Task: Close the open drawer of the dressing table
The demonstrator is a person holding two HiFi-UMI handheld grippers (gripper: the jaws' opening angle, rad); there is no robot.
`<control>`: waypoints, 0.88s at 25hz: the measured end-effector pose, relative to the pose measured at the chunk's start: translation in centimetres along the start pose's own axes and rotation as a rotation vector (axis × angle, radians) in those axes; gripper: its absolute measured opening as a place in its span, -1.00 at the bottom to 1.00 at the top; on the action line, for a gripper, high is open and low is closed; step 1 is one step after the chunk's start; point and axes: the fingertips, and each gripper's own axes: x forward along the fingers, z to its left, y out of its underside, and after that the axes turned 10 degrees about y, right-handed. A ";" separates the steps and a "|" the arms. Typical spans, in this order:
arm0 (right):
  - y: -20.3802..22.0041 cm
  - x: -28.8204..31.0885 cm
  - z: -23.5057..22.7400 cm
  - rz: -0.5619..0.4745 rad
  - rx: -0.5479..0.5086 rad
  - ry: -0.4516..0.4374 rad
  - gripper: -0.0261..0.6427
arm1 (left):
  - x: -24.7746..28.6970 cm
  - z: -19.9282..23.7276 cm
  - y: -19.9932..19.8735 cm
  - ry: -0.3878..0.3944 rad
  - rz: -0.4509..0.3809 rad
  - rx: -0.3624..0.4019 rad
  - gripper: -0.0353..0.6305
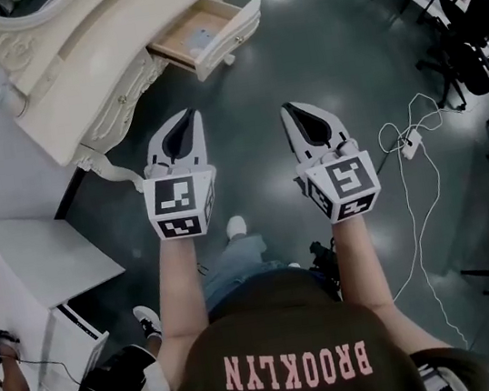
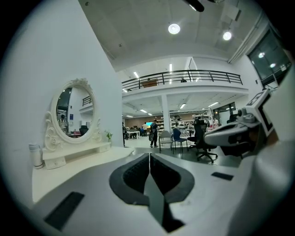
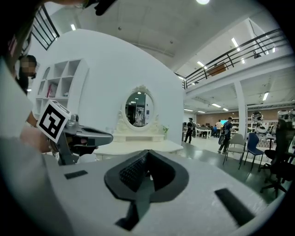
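Beyond left claw (image 1: 187, 115), right claw (image 1: 290, 109), both pressed together: open drawer (image 1: 203, 34), dressing table (image 1: 71, 90); cable (image 1: 413, 143) rightward.

**A large open work hall with a home corner staged inside it**

A railed mezzanine (image 2: 184, 76) overlooks a ground floor dotted with wheeled office chairs (image 2: 205, 140) and standing people (image 2: 154, 132), all under round ceiling lights (image 2: 174, 28). A cream dressing table (image 1: 71, 88) with an oval mirror (image 2: 75, 113) stands against a white partition wall (image 2: 73, 60) that stops short of the ceiling. A white cable (image 1: 412, 147) trails loose on the dark polished floor (image 1: 330, 38).
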 end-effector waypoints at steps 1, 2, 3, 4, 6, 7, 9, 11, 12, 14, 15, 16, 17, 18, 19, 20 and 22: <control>-0.1 0.8 0.1 0.004 0.001 0.007 -0.94 | 0.5 0.7 0.0 0.006 0.000 -0.003 -0.87; -0.1 1.5 0.2 0.008 0.002 0.013 -0.94 | 0.9 1.4 -0.1 0.012 -0.001 -0.005 -0.87; -0.1 2.1 0.3 0.012 0.004 0.019 -0.94 | 1.2 2.1 -0.1 0.018 -0.001 -0.005 -0.87; -0.1 2.7 0.4 0.016 0.006 0.024 -0.94 | 1.6 2.6 0.0 0.024 0.000 -0.005 -0.87; -0.1 3.7 0.6 0.026 0.010 0.033 -0.94 | 2.1 3.5 0.1 0.035 0.002 -0.008 -0.87; 0.0 4.1 0.7 0.031 0.010 0.036 -0.94 | 2.4 3.9 0.1 0.039 0.002 -0.013 -0.87; 0.1 4.9 1.0 0.042 0.004 0.040 -0.94 | 2.8 4.7 0.3 0.043 0.004 -0.022 -0.87; 0.3 5.4 1.2 0.054 -0.002 0.039 -0.94 | 3.0 5.2 0.6 0.045 0.005 -0.028 -0.87; 0.3 5.6 1.2 0.056 -0.005 0.039 -0.94 | 3.1 5.4 0.6 0.045 0.003 -0.030 -0.87; 0.1 6.0 0.9 0.055 -0.012 0.043 -0.94 | 3.4 5.7 0.4 0.044 -0.004 -0.032 -0.87; 0.0 6.3 0.7 0.051 -0.015 0.045 -0.94 | 3.6 5.8 0.4 0.044 -0.007 -0.031 -0.87; -0.2 6.5 0.6 0.045 -0.017 0.048 -0.94 | 3.8 5.9 0.4 0.044 -0.011 -0.029 -0.87; -0.3 6.8 0.4 0.040 -0.018 0.050 -0.94 | 4.1 6.1 0.3 0.044 -0.014 -0.027 -0.87; -0.4 7.1 0.2 0.035 -0.019 0.052 -0.94 | 4.3 6.3 0.3 0.043 -0.018 -0.024 -0.87; -0.4 7.5 0.0 0.031 -0.020 0.053 -0.94 | 4.5 6.5 0.1 0.040 -0.023 -0.022 -0.87; -0.5 7.8 -0.2 0.027 -0.021 0.053 -0.94 | 4.8 6.7 0.0 0.037 -0.028 -0.021 -0.87; -0.5 8.5 -0.6 0.020 -0.021 0.053 -0.94 | 5.4 7.1 -0.2 0.032 -0.032 -0.017 -0.87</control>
